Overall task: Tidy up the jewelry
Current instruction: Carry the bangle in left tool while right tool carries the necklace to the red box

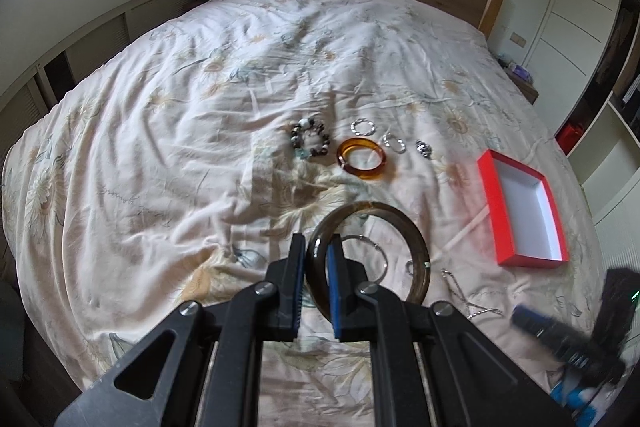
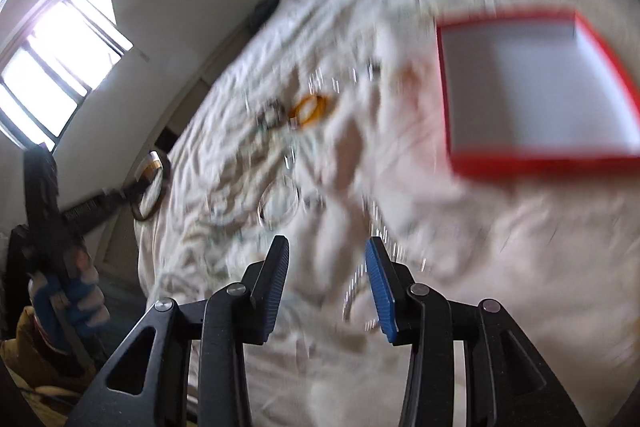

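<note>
- A large dark bangle (image 1: 404, 227) is held by the left gripper (image 1: 318, 247); its jaws are closed narrowly on the left part of the ring, and the bangle seems lifted above the bedspread (image 1: 180, 99).
- The red box (image 1: 524, 211) is seen open at the right side of the bed, and nothing is visible inside it, so no piece is judged to be stored yet.
- Still lying on the bedspread are an amber bangle (image 1: 362, 159), a beaded bracelet (image 1: 310, 139), several small silver rings (image 1: 363, 127) and a thin silver hoop (image 1: 376, 255); a chain (image 1: 460, 287) is lying nearer to the box.
- The right gripper (image 2: 327, 255) is seen with its jaws wide apart and nothing between them; this view is much blurred, and the chain (image 2: 354, 291) is only faintly seen under it.
- The task is judged to be near its beginning: the first bangle must be carried to the box, and all other pieces are left.
</note>
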`<state>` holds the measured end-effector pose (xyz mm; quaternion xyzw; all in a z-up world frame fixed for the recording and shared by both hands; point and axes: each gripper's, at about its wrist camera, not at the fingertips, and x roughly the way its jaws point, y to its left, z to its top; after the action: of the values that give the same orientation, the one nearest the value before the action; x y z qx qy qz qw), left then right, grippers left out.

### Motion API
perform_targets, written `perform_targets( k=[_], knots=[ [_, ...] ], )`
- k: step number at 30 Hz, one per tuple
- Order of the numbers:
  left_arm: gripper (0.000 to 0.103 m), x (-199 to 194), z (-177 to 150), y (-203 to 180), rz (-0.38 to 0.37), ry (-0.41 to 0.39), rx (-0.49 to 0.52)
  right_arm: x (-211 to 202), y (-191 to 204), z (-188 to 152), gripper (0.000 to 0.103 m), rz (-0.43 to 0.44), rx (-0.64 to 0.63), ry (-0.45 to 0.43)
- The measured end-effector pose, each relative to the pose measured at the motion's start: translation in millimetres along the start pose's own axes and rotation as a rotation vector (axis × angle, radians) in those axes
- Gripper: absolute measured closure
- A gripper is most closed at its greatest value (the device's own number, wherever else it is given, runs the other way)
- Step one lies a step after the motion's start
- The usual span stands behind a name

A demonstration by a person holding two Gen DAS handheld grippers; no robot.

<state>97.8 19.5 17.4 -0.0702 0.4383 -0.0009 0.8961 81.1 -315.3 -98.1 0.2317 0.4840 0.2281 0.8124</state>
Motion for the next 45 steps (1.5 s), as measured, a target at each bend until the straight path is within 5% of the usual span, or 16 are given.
perform_targets(
  k=[11,13,14,15,23,30,37,45],
  knots=[
    [0.093,16.9,-1.2,13.0,0.036,0.03,-0.018,56.8,-26.5,-2.9,0.058,0.004,0.085,0.08],
    [0.093,18.8,-0.6,13.4,0.045,0.034,-0.017,63.9,-27.5,1.8,0.066,-0.003,0.091,0.077],
    [0.093,19.4,-0.4,13.2,0.048,0.036,-0.017,66.4,-29.8,3.9,0.088,-0.004,0.096,0.077],
    [0.093,19.4,0.0,12.8,0.05,0.037,-0.016,66.7,-30.7,4.6,0.097,-0.002,0.099,0.075],
    [0.093,18.4,4.9,-2.6,0.027,0.035,0.008,18.8,-15.7,19.5,0.097,0.066,0.069,-0.023],
    [0.093,7.9,24.7,-51.6,-0.066,0.01,0.065,-60.6,25.3,71.0,0.097,0.108,-0.036,-0.153],
    [0.093,9.3,62.4,-132.0,-0.187,-0.022,0.16,-136.9,40.9,139.7,0.097,0.047,-0.143,-0.306],
    [0.093,46.5,94.7,-233.1,-0.263,-0.033,0.286,-156.2,-13.4,200.3,0.097,-0.087,-0.125,-0.381]
  ],
)
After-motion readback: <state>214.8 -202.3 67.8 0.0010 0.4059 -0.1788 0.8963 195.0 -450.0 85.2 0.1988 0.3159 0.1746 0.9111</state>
